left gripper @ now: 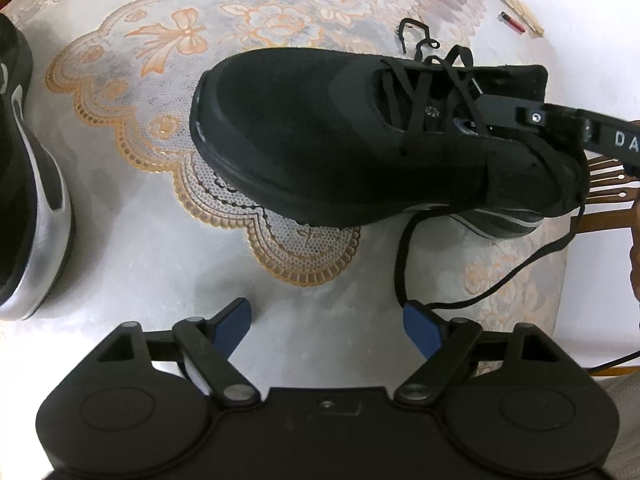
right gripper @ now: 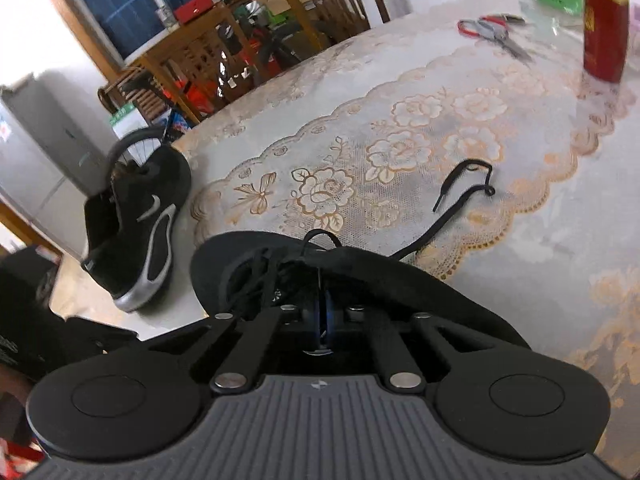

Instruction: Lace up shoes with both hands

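Resting on a lace-patterned tablecloth (left gripper: 132, 128), the black shoe (left gripper: 320, 140) lies with its toe toward the left of the left wrist view and its heel near the table edge at the right. Its black lace (left gripper: 416, 100) is threaded in crossings over the tongue; one free end (left gripper: 412, 30) lies on the cloth beyond the shoe, and the other strand (left gripper: 400, 256) drops down the near side of the shoe, loops over the cloth and passes close to the right-hand blue pad of the left gripper (left gripper: 327, 322). That gripper hovers over bare cloth on the near side of the shoe with its jaws spread wide and nothing between them. The right gripper (right gripper: 320, 320) reaches in at the throat of the shoe, seen in the left wrist view as a black finger across the laces; its jaws are brought together, and whether a lace strand is pinched between them cannot be told, since the pads are dark and crowded by the shoe. A second black shoe with a silver sole (right gripper: 136, 232) stands well apart at the table edge. Scissors (right gripper: 492, 32) and a red container (right gripper: 604, 40) sit on the far side of the table, with wooden chairs (right gripper: 248, 40) behind it.
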### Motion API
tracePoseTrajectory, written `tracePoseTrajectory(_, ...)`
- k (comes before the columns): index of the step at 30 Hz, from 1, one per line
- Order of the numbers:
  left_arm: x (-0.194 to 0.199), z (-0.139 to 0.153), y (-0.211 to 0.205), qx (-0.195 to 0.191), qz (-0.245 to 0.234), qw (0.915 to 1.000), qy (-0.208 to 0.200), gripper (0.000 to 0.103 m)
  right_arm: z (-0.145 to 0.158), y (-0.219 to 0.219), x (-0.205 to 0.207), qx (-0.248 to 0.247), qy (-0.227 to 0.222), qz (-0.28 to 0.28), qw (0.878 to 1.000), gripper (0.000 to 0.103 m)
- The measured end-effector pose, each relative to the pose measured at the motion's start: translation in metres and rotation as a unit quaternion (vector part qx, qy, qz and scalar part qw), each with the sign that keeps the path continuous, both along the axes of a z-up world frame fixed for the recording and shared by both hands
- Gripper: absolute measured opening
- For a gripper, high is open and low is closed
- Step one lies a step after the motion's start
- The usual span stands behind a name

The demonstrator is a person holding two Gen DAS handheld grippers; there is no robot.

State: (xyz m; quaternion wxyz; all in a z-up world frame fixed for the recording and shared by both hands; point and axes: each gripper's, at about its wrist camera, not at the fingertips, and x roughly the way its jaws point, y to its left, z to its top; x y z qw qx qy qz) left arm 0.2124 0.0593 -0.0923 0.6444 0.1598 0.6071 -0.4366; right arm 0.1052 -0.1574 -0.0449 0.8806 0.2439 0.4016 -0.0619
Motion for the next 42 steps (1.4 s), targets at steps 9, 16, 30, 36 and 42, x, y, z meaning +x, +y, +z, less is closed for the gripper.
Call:
tracePoseTrajectory(9, 0.0, -0.004, -0.004, -0.006, 0.002, 1.0, -0.002, 0.085, 0.003, -0.002, -0.014, 0.025, -0.045, -0.016, 0.999, 0.003)
tracePoseTrajectory(16, -0.002, -0.005, -0.008, -0.001, -0.005, 1.0, -0.004, 0.087, -0.006, -0.009, -0.021, 0.085, -0.067, -0.062, 0.992, 0.003)
tracePoseTrajectory(30, -0.005, -0.007, -0.013, 0.008, -0.009, 0.9999, -0.007, 0.091, -0.012, -0.011, -0.04, 0.124, -0.109, -0.1, 0.981, 0.003)
tracePoseTrajectory(36, -0.006, -0.008, -0.015, 0.013, -0.012, 0.9998, -0.009, 0.092, -0.012, -0.011, -0.045, 0.124, -0.123, -0.105, 0.979, 0.003)
tracePoseTrajectory(42, -0.007, -0.008, -0.017, 0.017, -0.015, 0.9997, -0.009, 0.093, -0.014, -0.012, -0.049, 0.126, -0.138, -0.111, 0.976, 0.003)
